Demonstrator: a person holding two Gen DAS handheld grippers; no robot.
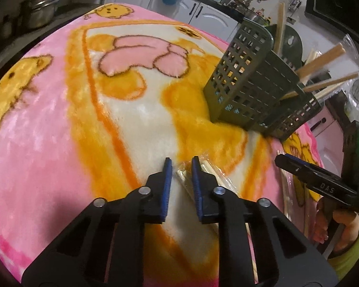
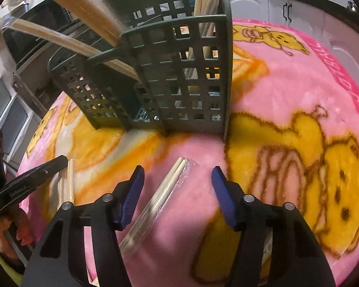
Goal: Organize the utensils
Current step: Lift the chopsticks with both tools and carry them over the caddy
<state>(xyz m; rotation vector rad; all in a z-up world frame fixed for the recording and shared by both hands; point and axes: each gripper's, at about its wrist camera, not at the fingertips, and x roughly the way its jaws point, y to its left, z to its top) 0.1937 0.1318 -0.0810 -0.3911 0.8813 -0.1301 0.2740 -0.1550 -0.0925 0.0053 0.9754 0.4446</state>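
Two grippers are working: the left gripper (image 1: 182,167) is seemingly pinching wrapped chopsticks (image 1: 209,171), while the right gripper (image 2: 177,179) is straddling another wrapped pair (image 2: 160,191), unclosed; slick film risks slipping.

I am working in a home kitchen: white arched-panel cabinet doors with dark handles (image 1: 204,12) run under a cluttered dark countertop (image 1: 227,0), a stainless steel stockpot (image 1: 38,9) sits on the left, and a pink and yellow cartoon fleece blanket (image 2: 287,76) covers the table.
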